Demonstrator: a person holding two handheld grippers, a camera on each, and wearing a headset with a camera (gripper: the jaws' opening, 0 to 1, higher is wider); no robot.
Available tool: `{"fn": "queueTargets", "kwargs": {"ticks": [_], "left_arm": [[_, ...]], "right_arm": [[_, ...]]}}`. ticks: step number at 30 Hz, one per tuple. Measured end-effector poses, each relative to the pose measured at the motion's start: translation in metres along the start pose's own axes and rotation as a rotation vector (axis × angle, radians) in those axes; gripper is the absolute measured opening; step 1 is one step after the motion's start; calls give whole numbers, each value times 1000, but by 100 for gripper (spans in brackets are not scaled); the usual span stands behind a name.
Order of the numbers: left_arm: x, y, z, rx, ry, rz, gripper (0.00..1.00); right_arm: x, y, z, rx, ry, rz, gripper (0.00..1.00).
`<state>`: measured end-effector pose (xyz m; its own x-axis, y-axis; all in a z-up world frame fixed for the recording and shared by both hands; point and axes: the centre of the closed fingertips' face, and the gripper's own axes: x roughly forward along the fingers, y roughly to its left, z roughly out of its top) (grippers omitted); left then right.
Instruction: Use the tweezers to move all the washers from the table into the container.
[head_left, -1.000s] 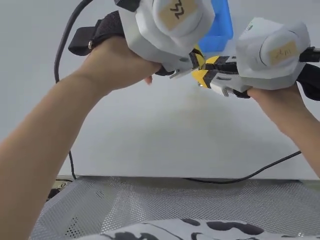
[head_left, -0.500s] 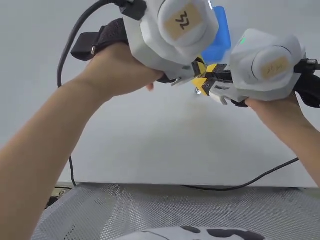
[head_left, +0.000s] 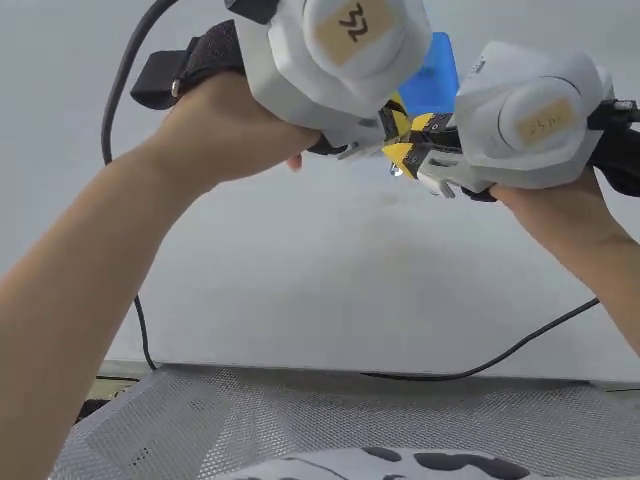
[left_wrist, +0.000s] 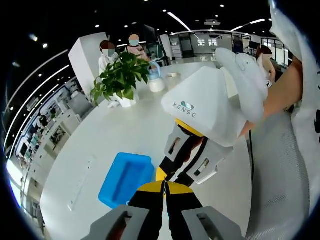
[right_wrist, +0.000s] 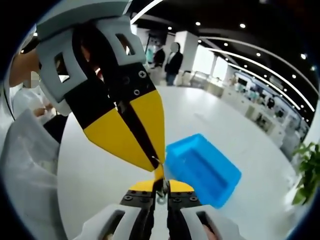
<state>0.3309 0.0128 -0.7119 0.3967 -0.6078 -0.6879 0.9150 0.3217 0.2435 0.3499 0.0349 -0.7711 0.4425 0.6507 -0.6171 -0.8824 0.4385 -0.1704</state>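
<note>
Left gripper and right gripper meet tip to tip above the white table. Both jaw pairs are closed on one thin metal piece, likely the tweezers, too small to confirm. Looks like a regrip: next, one side lets go. One blue container sits far, behind the tips. Washer count: cannot tell.
</note>
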Motion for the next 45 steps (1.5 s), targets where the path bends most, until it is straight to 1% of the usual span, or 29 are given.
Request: {"fn": "queueTargets", "kwargs": {"ticks": [9,10,13,15,19,21,23,26,29,30,34,40,41,43,45], "left_arm": [[-8,15,6,11,-16,40,0],[-7,18,7,15,-17,44,0],[-8,22,10,25,-23,55,0],[-8,25,12,42,-26,66,0],[-8,33,15,63,-23,77,0],[-8,37,16,64,-24,81,0],[-7,44,16,59,-28,85,0],[-6,49,16,57,-28,89,0],[-2,55,14,51,-30,94,0],[0,60,11,47,-29,96,0],[8,68,5,38,-22,92,0],[22,74,-7,25,-15,84,0],[26,75,-9,21,-15,82,0],[31,78,-13,16,-14,78,0],[35,80,-17,6,-13,72,0]], "right_arm": [[-1,-12,16,-23,-24,-16,3],[-1,-13,18,-26,-27,-18,3],[0,-19,22,-34,-35,-27,3],[1,-23,25,-37,-41,-33,3],[5,-31,32,-49,-51,-40,3],[7,-35,34,-54,-56,-45,3],[10,-40,36,-53,-61,-49,3],[16,-49,37,-63,-63,-53,3],[22,-55,37,-69,-59,-55,3],[24,-56,37,-70,-59,-56,3],[34,-62,33,-61,-54,-55,3],[47,-66,24,-49,-34,-43,3],[53,-69,20,-45,-30,-40,4],[53,-67,18,-42,-21,-38,4],[60,-70,13,-31,-16,-32,4]]}}
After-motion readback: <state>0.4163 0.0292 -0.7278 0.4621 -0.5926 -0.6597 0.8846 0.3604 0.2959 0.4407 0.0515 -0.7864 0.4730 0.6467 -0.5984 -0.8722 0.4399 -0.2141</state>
